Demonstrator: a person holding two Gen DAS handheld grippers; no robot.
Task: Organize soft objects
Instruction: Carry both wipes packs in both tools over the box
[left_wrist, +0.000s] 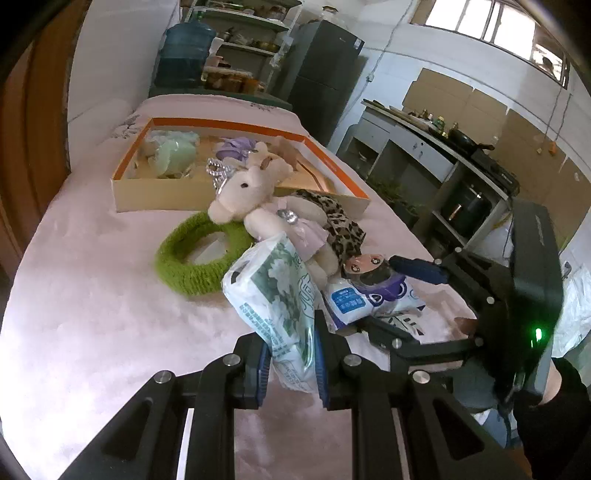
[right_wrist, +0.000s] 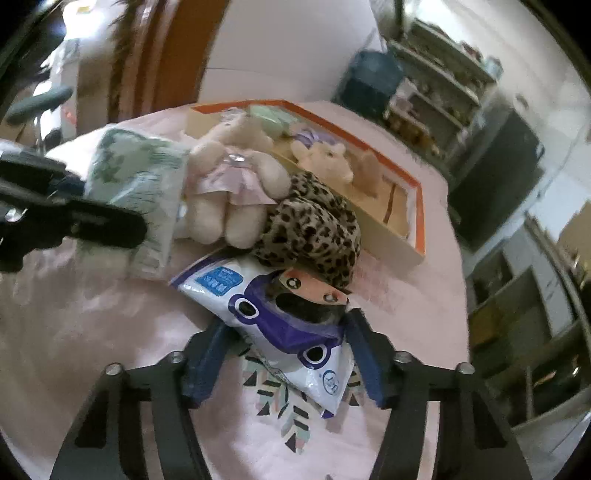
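Note:
My left gripper (left_wrist: 290, 360) is shut on a green-printed tissue pack (left_wrist: 275, 295) and holds it above the pink bedcover; the pack also shows in the right wrist view (right_wrist: 136, 184). My right gripper (right_wrist: 284, 354) is open, its jaws on either side of a white and purple tissue pack (right_wrist: 288, 332) that lies on the cover; that pack also shows in the left wrist view (left_wrist: 364, 299). A cream plush rabbit in a lilac dress (left_wrist: 266, 210) lies on a green knitted ring (left_wrist: 184, 258). A leopard-print cloth (right_wrist: 310, 229) lies next to it.
An orange-rimmed cardboard box (left_wrist: 155, 192) stands behind, holding a mint-green soft item (left_wrist: 171, 151), a purple one (left_wrist: 236, 147) and a small plush (right_wrist: 325, 158). A small pink-faced dark object (right_wrist: 314, 291) rests on the purple pack. The bed edge runs along the right, with kitchen shelves beyond.

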